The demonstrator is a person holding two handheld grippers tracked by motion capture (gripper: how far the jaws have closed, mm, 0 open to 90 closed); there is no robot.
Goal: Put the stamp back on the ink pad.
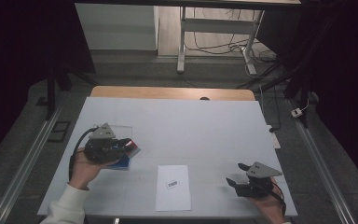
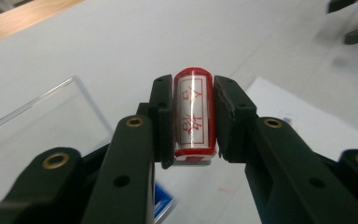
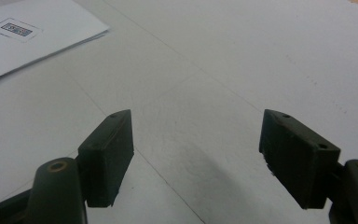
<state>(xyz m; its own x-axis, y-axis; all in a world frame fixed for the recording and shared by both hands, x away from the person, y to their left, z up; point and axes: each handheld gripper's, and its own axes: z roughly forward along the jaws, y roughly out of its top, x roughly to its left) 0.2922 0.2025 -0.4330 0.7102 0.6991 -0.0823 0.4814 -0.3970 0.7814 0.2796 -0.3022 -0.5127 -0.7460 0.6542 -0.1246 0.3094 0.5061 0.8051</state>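
Left tool [image 2: 193, 116] clamps red stamp [image 2: 194, 112], base hidden; right tool [image 3: 196, 158] wide.

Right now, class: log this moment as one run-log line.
left gripper: shut on red stamp | right gripper: open, holding nothing | paper sheet: flat on table

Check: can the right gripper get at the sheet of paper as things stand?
Probably yes. The right gripper is open and holds nothing, and bare table lies between it and the sheet of paper. The left gripper, shut on the red stamp, is off to the side.
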